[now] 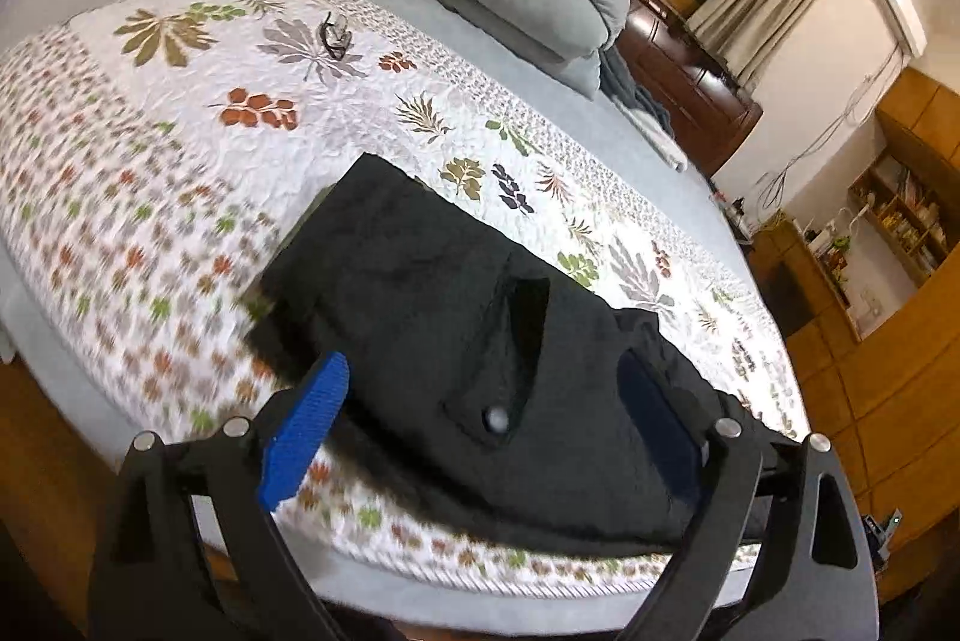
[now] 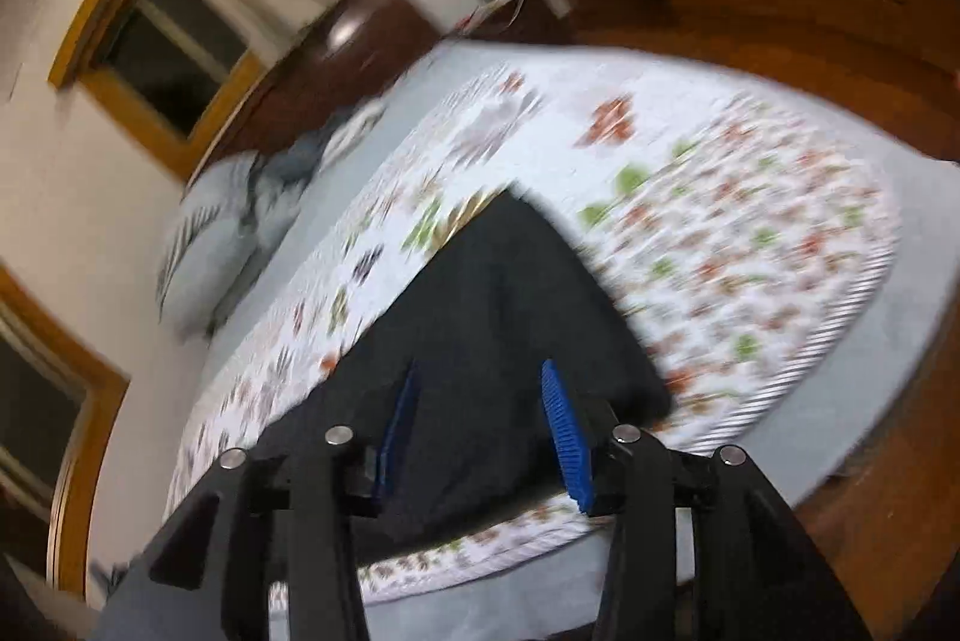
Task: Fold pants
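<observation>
Left wrist view: folded black pants run lengthwise up-left across quilt; left claw wide open, right claw parted, both empty.

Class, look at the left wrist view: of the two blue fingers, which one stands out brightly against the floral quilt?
The finger on the picture's left: bright blue over the quilt. The other finger looks dark against the black pants.

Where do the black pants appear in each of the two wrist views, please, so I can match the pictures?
Left wrist view: the black pants lie low in the centre, running toward the lower right on the quilt.
Right wrist view: the pants fill the lower centre, behind the blue fingers.
Shared landmark: the leaf-print quilt beneath them.
</observation>
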Motion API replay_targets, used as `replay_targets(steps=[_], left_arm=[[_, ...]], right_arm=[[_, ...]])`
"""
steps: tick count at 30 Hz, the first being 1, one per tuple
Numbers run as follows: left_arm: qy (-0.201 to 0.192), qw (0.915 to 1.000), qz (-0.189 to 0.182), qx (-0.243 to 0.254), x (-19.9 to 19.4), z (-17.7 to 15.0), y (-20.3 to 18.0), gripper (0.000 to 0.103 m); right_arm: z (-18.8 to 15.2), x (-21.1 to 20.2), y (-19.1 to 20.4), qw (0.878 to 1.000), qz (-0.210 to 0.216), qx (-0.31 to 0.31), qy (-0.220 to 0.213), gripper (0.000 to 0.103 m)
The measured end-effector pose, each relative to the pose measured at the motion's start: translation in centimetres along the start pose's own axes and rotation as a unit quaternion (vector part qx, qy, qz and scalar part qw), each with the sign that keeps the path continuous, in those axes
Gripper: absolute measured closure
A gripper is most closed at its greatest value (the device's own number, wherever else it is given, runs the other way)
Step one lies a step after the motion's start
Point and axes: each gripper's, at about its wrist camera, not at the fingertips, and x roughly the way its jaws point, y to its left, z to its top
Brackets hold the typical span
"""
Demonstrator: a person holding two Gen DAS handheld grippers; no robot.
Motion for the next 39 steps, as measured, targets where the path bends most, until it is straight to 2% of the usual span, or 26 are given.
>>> replay_targets(steps=[2,5,7,9,11,12,13,15,18,21,23,27,30,33,39], left_arm=[[0.013,0.9998,0.012,0.005,1.5,0.4,0.2,0.012],[0.047,0.9981,0.038,-0.007,4.4,0.3,1.6,0.012],[0.072,0.996,0.052,-0.011,6.0,0.1,2.3,0.012],[0.07,0.9959,0.056,0.01,6.3,-0.2,1.9,0.007],[0.069,0.9948,0.068,0.032,6.2,-0.6,1.3,0.007],[0.067,0.9947,0.069,0.037,6.2,-0.7,1.2,0.007],[0.063,0.995,0.067,0.038,6.0,-0.9,1.3,0.007],[0.05,0.9968,0.057,0.024,5.4,-1.3,1.8,0.007],[0.033,0.9983,0.049,-0.005,4.7,-1.9,2.6,0.005],[0.043,0.9965,0.047,-0.055,5.1,-2.8,4.0,0.005],[0.037,0.9958,0.045,-0.071,5.2,-3.3,4.5,0.005],[0.024,0.9964,0.05,-0.065,4.8,-3.5,3.8,0.005],[0.019,0.9963,0.051,-0.067,4.8,-3.5,3.5,0.005],[0.018,0.996,0.055,-0.067,5.0,-3.4,3.2,0.005],[0.012,0.9946,0.061,-0.082,5.6,-3.2,3.0,0.004]], right_arm=[[0.2,1.9,-0.1,1.0,-0.004,0.001,0.023,0.059],[-0.1,4.6,-2.0,0.998,-0.002,0.043,0.055,0.063],[0.0,5.8,-3.0,0.996,-0.015,0.046,0.07,0.08],[0.2,6.0,-3.5,0.996,-0.02,0.048,0.076,0.082],[0.7,4.5,-3.7,0.996,0.006,0.061,0.059,0.069],[0.8,3.3,-3.8,0.997,0.02,0.067,0.042,0.053],[0.7,1.7,-4.3,0.996,0.03,0.078,0.017,0.048],[0.3,-0.1,-5.7,0.993,0.042,0.109,-0.006,0.047],[-1.4,-1.1,-8.7,0.982,0.077,0.173,-0.005,0.044],[-3.2,-0.9,-10.5,0.971,0.111,0.214,-0.004,0.038],[-3.9,-0.6,-11.2,0.965,0.126,0.231,-0.01,0.037],[-4.0,0.7,-11.5,0.963,0.138,0.233,-0.009,0.033],[-3.5,1.8,-11.2,0.965,0.126,0.228,-0.007,0.029],[-3.4,2.5,-10.9,0.965,0.126,0.231,-0.009,0.021],[-2.7,3.7,-8.8,0.968,0.146,0.205,-0.013,0.022]])
